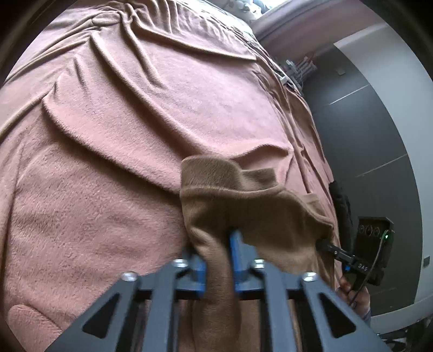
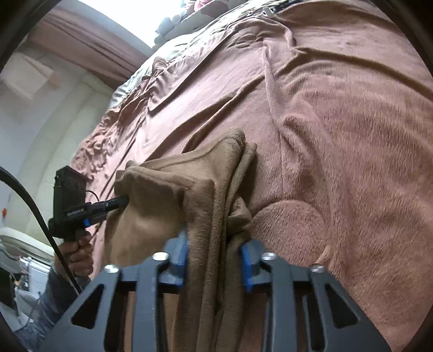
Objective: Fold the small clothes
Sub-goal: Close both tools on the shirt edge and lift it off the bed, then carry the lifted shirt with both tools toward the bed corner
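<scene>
A small brown fleece garment point(image 1: 257, 211) hangs bunched above a pink fleece blanket point(image 1: 121, 130) that covers a bed. In the left wrist view my left gripper point(image 1: 217, 253) is shut on a fold of it, and cloth drapes down between the blue pads. At the garment's right edge my right gripper point(image 1: 323, 243) pinches the other end. In the right wrist view the brown garment point(image 2: 173, 186) runs thick between the blue pads of my right gripper point(image 2: 213, 250), which is shut on it. My left gripper point(image 2: 121, 201) bites the cloth's left corner there.
The pink blanket point(image 2: 338, 130) is creased with long folds. The bed edge drops off beside a dark panelled wall point(image 1: 365, 130). A person's hand point(image 2: 78, 254) holds the left gripper's handle, with a black cable point(image 2: 32, 205) beside it. Pillows lie at the bed's far end point(image 2: 173, 21).
</scene>
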`<act>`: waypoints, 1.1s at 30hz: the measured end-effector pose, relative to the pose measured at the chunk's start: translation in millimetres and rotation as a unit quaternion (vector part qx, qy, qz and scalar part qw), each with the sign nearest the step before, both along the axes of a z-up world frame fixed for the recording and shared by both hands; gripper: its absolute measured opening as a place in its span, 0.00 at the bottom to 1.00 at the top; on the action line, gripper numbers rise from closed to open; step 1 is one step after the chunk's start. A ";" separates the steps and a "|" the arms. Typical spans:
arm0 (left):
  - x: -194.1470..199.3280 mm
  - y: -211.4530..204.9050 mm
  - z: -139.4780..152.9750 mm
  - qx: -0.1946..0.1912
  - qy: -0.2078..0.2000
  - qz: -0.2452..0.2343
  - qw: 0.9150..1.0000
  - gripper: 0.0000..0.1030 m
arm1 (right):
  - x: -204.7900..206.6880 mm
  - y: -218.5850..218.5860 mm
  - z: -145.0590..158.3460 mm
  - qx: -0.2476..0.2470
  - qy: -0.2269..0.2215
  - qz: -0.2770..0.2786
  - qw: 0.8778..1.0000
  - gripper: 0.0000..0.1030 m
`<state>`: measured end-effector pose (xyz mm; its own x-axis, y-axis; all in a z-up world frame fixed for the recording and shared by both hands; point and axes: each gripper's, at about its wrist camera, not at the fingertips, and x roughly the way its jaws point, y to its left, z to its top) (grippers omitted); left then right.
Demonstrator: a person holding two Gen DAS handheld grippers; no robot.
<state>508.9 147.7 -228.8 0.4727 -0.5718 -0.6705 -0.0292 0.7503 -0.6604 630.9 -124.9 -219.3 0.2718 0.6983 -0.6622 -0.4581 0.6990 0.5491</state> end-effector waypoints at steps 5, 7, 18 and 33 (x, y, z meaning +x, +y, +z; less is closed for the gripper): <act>-6.5 -5.9 27.0 0.014 -0.027 0.000 1.000 0.07 | -17.1 0.9 23.7 -0.002 -0.030 0.000 1.000 0.14; -10.0 -6.9 42.8 0.012 -0.036 -0.001 0.999 0.06 | -25.5 -2.7 36.8 0.002 -0.038 0.001 0.999 0.14; -55.2 -25.0 142.2 0.011 -0.094 0.000 0.996 0.06 | -102.2 -33.5 115.3 0.013 -0.104 -0.012 0.994 0.14; -107.1 -93.0 234.5 0.010 -0.149 -0.032 0.988 0.05 | -214.2 -134.0 182.9 0.030 -0.171 -0.062 0.983 0.14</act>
